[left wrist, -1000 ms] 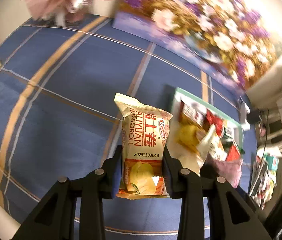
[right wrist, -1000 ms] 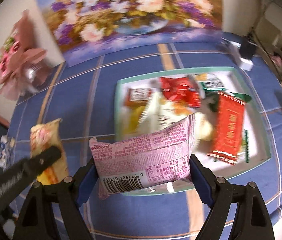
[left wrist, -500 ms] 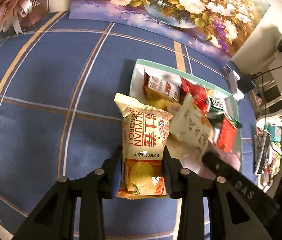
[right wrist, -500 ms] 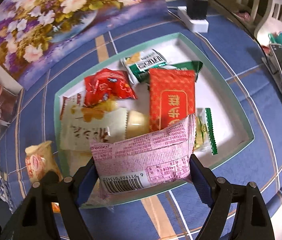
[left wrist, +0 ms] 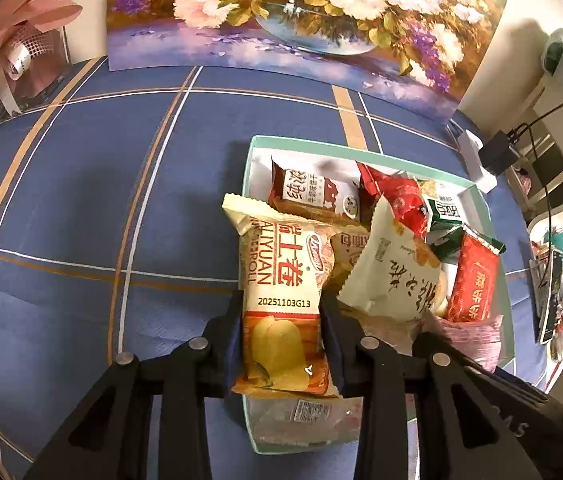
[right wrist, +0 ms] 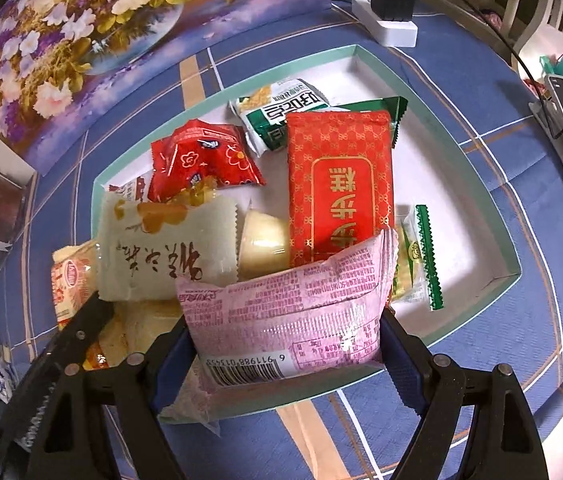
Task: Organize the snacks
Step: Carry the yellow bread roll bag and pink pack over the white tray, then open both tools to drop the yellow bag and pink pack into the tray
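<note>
A blue plaid cloth (left wrist: 81,200) covers the table, with a flower painting (left wrist: 301,12) propped at the back and a teal-rimmed tray (right wrist: 433,92) of snacks ahead. A second ago we were out over bare cloth to the tray's side; now both of our hands have swung in and down, and the tray fills both views. Our left gripper (left wrist: 281,320) has its jaws clamped on the sides of a Swiss roll packet (left wrist: 281,276), which hangs over the tray's near left corner. Our right gripper (right wrist: 285,344) has wider-set jaws clamped on a pink snack bag (right wrist: 289,316), above the tray's near edge and in front of a red cake packet (right wrist: 341,176). Neither packet has been let go, so we judge that both are about to be dropped in with the others, where the free room lies on the right.
</note>
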The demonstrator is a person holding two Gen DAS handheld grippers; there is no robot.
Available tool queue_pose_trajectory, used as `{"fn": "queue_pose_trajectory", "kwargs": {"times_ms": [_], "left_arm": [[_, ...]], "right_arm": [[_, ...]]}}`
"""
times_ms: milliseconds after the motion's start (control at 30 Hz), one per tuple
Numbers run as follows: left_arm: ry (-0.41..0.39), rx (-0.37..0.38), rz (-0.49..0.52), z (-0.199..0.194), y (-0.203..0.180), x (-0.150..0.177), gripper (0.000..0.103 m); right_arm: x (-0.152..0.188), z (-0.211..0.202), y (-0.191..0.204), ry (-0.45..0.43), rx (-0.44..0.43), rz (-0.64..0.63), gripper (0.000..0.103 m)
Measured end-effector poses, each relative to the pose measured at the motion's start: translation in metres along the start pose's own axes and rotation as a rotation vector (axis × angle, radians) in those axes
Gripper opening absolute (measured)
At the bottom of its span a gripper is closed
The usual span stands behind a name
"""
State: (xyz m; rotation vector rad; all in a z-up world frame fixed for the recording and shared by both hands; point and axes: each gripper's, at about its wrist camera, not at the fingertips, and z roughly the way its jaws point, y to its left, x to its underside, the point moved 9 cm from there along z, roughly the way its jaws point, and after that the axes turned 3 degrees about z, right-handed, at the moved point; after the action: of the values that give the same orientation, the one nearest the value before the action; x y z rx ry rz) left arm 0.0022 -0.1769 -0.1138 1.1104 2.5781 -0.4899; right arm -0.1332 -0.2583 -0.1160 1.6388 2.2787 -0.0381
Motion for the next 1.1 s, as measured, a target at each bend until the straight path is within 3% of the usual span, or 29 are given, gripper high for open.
{"fn": "queue_pose_trajectory", "kwargs": {"times_ms": [533,833,1100], "left_arm": [[0.045,0.067,0.030,0.014,-0.022,0.009,0.038],[0.082,0.133,-0.034,0.025,-0.020,0.014,0.038],[0.114,0.137,-0.078,0.028,-0.014,0.016,0.045]], "right_arm": [[-0.004,0.002,-0.020,0.004,0.002,0.066,0.088],[-0.005,0.010,-0.023,0.011,-0.005,0.077,0.088],[-0.004,0.014,-0.023,0.016,0.007,0.067,0.088]]}}
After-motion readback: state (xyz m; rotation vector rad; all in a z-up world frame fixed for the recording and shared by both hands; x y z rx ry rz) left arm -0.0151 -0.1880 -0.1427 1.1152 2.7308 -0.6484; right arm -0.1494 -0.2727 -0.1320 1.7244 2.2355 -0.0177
